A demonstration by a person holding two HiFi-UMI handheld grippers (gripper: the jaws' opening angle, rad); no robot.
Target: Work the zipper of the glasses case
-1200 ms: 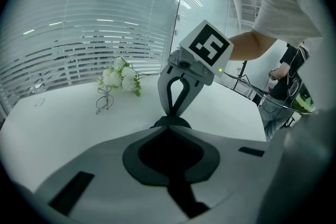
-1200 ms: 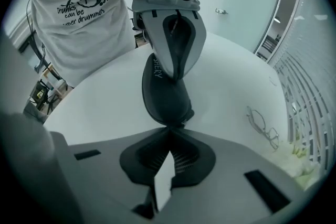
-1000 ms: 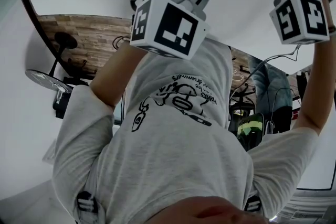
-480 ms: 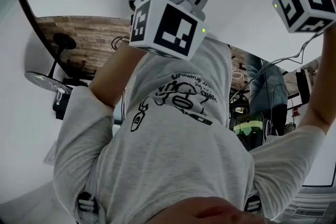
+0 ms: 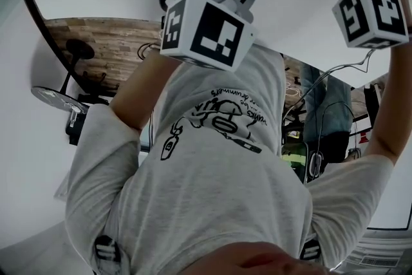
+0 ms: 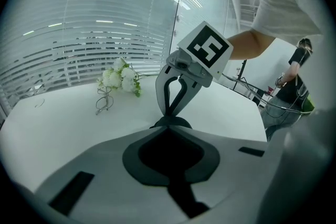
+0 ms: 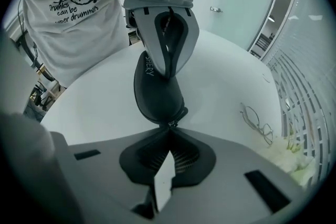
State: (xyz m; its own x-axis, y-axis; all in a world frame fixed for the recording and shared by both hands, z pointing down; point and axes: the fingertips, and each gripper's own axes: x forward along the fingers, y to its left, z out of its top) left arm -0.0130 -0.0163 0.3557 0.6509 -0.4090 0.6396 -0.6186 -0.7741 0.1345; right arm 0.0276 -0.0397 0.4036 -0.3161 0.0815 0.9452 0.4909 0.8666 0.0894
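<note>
The glasses case point(image 7: 156, 91) is dark and oval, held up over the white table point(image 7: 220, 76) between both grippers. My right gripper point(image 7: 170, 127) is shut on the small metal zipper pull point(image 7: 171, 123) at the case's near end. My left gripper point(image 7: 164, 63) pinches the far end of the case from above. In the left gripper view my left gripper point(image 6: 171, 126) is shut on the case point(image 6: 171, 121), seen end-on, with my right gripper point(image 6: 172, 108) just beyond it. The head view shows only the marker cubes, left point(image 5: 206, 26) and right point(image 5: 373, 9); the jaws and the case lie outside it.
A pair of wire-framed glasses point(image 7: 257, 122) lies on the table, also seen as the glasses point(image 6: 105, 102) beside a bunch of white flowers point(image 6: 122, 78). The person's grey printed shirt point(image 5: 219, 164) fills the head view. Window blinds point(image 6: 79, 50) stand behind the table.
The right gripper's cube swung up and tilted half a second ago, then came back down near where it was. The left gripper's cube has stayed almost still.
</note>
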